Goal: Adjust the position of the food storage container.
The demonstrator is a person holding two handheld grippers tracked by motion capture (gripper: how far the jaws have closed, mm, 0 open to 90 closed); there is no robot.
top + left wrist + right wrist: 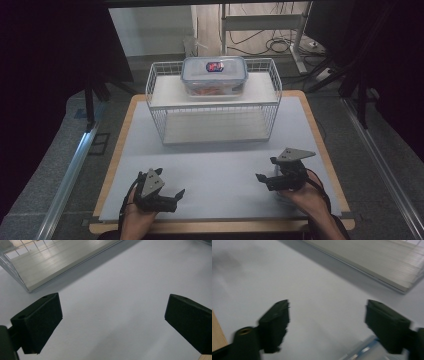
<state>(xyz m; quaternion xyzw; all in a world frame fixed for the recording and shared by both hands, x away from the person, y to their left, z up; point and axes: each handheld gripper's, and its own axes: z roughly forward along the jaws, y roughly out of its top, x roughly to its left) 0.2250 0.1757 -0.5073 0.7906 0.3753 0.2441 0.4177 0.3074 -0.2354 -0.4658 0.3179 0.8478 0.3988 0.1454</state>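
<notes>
Black jaws are seen parted wide on both tools, with nothing held between them. The left gripper [172, 196] is kept low over the near left of the pale grey tabletop [220, 170], and the right gripper [266, 172] is kept over the near right, each in a hand at the table's front edge. In the right gripper view something clear with a blue edge [364, 351] is glimpsed just under the right-hand jaw; what it is cannot be told.

Farther back a white wire basket [161, 90] is stood on the tabletop, open toward the person, with a shelf board across it. On that shelf a clear lidded box [214, 75] with a blue-rimmed lid is set, with something orange inside.

The box is judged to be the thing to be fetched, and it lies well apart from both pairs of jaws, ahead of them and higher. The reach would best be made level with the shelf, the jaws kept wide and brought to the box's two short ends evenly, so the wire rim is cleared and the box is not tipped.
</notes>
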